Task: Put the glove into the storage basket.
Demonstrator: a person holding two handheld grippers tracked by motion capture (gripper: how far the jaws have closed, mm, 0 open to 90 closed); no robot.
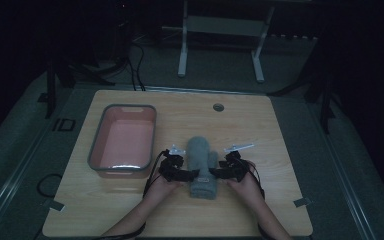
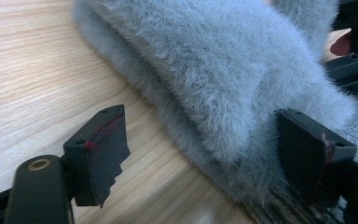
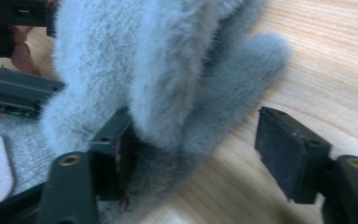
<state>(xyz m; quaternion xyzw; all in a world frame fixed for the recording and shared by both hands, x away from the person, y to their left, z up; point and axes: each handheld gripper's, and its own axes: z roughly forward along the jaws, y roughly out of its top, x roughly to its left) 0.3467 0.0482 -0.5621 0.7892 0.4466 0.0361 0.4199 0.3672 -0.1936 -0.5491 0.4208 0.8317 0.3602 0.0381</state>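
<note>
High view, mitten: we see a grey fluffy mitten (image 1: pixel 202 167) lying flat on the wooden table (image 1: pixel 260 125), cuff toward the person, thumb on its right side.
High view, grippers: we find the left gripper (image 1: pixel 189 174) at the mitten's left edge and the right gripper (image 1: pixel 215 173) at its right edge, both near the cuff. We judge they flank it to lift or spread it evenly.
High view, tray: a pink tray (image 1: pixel 123 141) with a grey rim sits left of the mitten, apart from it.
Left gripper view, jaws: we see them spread wide, one on bare wood beside the mitten (image 2: pixel 205 74), the other pressed against its lower edge; nothing is clamped.
Right gripper view, jaws: again wide, one jaw tucked under the mitten (image 3: pixel 168 79) near the thumb base, the other clear on the wood.
Mitten's look: long soft grey pile, a knitted cuff with a pale label.
</note>
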